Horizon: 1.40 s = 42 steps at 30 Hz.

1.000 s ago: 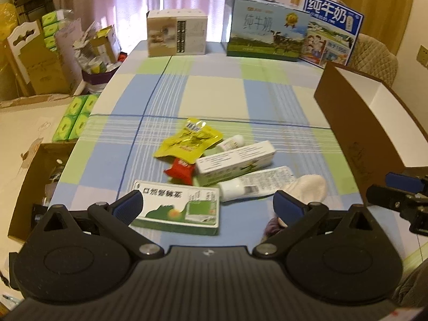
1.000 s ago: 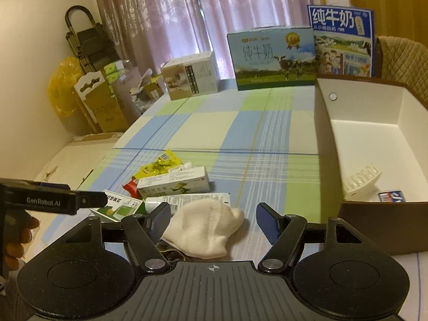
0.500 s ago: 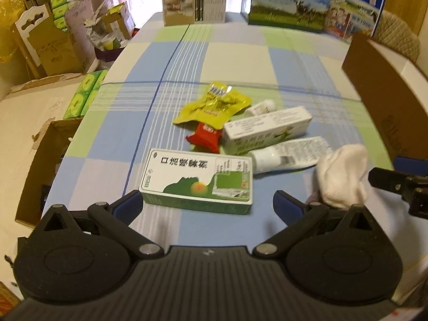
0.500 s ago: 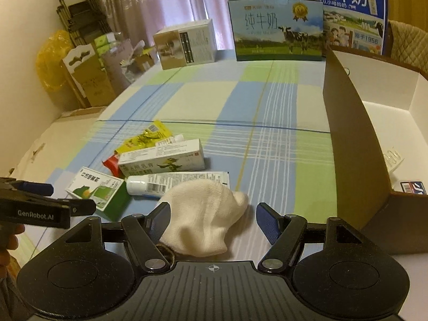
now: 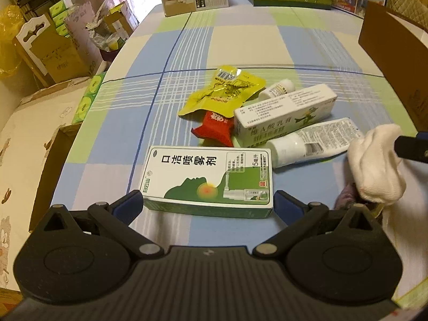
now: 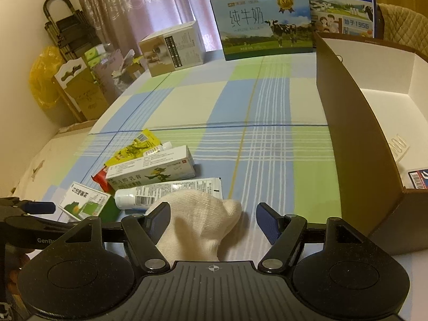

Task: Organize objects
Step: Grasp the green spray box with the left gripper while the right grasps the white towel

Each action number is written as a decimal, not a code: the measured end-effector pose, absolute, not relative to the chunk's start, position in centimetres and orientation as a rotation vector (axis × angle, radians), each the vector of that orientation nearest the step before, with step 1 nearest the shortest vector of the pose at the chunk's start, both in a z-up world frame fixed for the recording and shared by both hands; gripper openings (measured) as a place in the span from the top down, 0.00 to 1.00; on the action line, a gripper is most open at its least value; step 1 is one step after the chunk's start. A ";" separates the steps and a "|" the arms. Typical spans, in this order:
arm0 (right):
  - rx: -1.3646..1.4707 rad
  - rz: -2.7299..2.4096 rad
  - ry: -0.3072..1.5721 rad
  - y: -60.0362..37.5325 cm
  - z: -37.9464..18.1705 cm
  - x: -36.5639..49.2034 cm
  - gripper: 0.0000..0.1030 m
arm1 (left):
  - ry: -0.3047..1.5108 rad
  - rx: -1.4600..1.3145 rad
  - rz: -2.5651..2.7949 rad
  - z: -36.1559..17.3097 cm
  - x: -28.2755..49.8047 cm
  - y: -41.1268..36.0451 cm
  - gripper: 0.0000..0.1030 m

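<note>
- My left gripper is spread wide, its fingers on either side of the near end of the green-and-white box, not clamping it.
- My right gripper is spread too, with the white sock lying between its fingers on the tablecloth.
- Past the sock lies the tube, then the long box, with the open cardboard box to the right.

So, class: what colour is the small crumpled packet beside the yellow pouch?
Red, seen best in the left wrist view.

Right gripper spread wide around white sock, toothpaste tube beyond (partly covered), cardboard box at right
</note>
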State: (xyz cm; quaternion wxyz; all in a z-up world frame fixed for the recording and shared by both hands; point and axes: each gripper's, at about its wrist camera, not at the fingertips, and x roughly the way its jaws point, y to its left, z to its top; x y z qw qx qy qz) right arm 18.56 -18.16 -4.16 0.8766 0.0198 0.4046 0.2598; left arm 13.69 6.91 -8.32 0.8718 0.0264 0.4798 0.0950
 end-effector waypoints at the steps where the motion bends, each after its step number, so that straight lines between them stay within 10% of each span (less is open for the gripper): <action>1: 0.037 0.541 0.844 -18.2 -4.2 18.5 0.34 | 1.005 0.057 0.206 -8.4 13.6 7.1 0.01; 27: 0.065 0.507 0.851 -18.9 -4.8 19.0 0.34 | 1.016 -0.174 0.351 -8.9 16.4 11.8 0.03; 42: 0.092 0.520 0.846 -19.3 -4.3 18.6 0.34 | 1.082 -0.157 0.258 -8.6 12.5 11.8 0.50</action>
